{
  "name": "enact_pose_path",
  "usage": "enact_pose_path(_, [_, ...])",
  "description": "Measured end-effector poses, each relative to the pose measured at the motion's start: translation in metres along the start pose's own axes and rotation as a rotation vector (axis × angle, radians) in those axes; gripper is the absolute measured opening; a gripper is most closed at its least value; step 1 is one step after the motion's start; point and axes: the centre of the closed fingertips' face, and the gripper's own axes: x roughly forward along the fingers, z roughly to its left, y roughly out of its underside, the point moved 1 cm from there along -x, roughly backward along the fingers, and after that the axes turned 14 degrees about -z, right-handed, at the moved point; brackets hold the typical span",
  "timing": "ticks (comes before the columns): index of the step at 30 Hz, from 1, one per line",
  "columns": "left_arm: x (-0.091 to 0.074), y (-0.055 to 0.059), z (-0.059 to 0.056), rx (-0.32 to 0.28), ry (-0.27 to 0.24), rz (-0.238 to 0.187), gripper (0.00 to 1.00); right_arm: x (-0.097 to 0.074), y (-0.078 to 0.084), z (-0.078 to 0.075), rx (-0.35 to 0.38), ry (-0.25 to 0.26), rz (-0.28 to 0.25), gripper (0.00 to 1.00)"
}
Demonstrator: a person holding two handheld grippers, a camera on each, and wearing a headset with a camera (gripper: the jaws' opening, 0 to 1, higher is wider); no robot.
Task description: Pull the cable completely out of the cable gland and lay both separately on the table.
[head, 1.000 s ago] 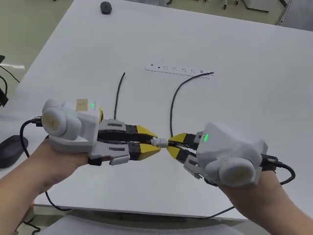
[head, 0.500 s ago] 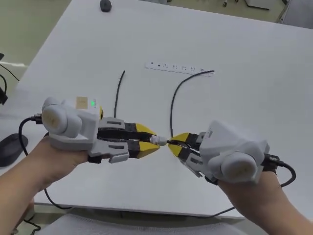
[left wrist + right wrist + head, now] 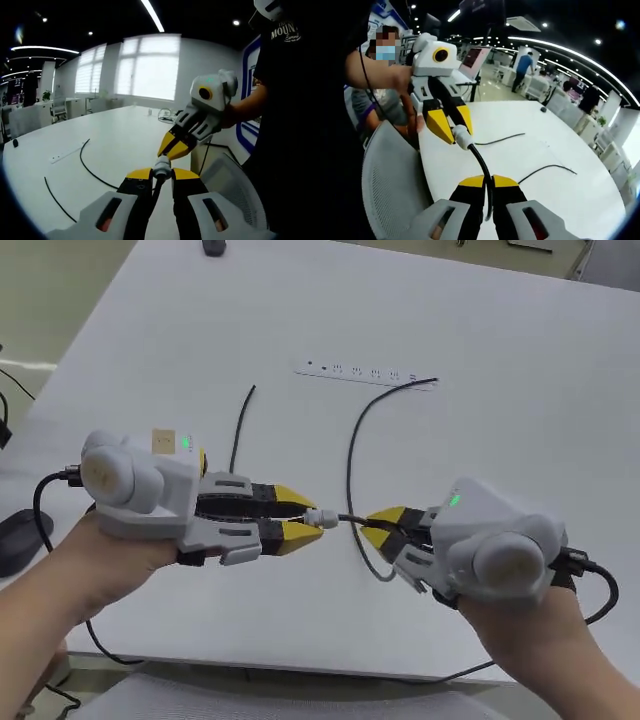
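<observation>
Over the table's near edge my left gripper (image 3: 311, 519) is shut on a small white cable gland (image 3: 323, 518). A black cable (image 3: 350, 455) leaves the gland, and my right gripper (image 3: 373, 527) is shut on it a short way to the right. Beyond that grip the cable loops back across the table toward the power strip. In the left gripper view the gland (image 3: 161, 166) sits between the yellow fingertips (image 3: 185, 175), with the right gripper (image 3: 176, 145) facing them. In the right gripper view the cable (image 3: 488, 192) runs between the jaws up to the gland (image 3: 461, 136), which the left gripper (image 3: 451, 132) holds.
A white power strip (image 3: 365, 374) lies mid-table. A second loose black cable (image 3: 240, 430) lies to its left. A dark round object (image 3: 213, 248) sits at the far edge and a black mouse (image 3: 15, 542) at the left edge. A mesh chair (image 3: 390, 185) stands below the table.
The two grippers have drawn apart, the right one moving right. A longer stretch of bare cable now shows between the gland and the right gripper.
</observation>
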Motion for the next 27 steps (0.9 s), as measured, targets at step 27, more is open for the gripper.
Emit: enact_pose_path(27, [0.005, 0.010, -0.006, -0.046, -0.012, 0.032, 0.15, -0.019, 0.050, -0.018, 0.179, 0.089, 0.094, 0.00])
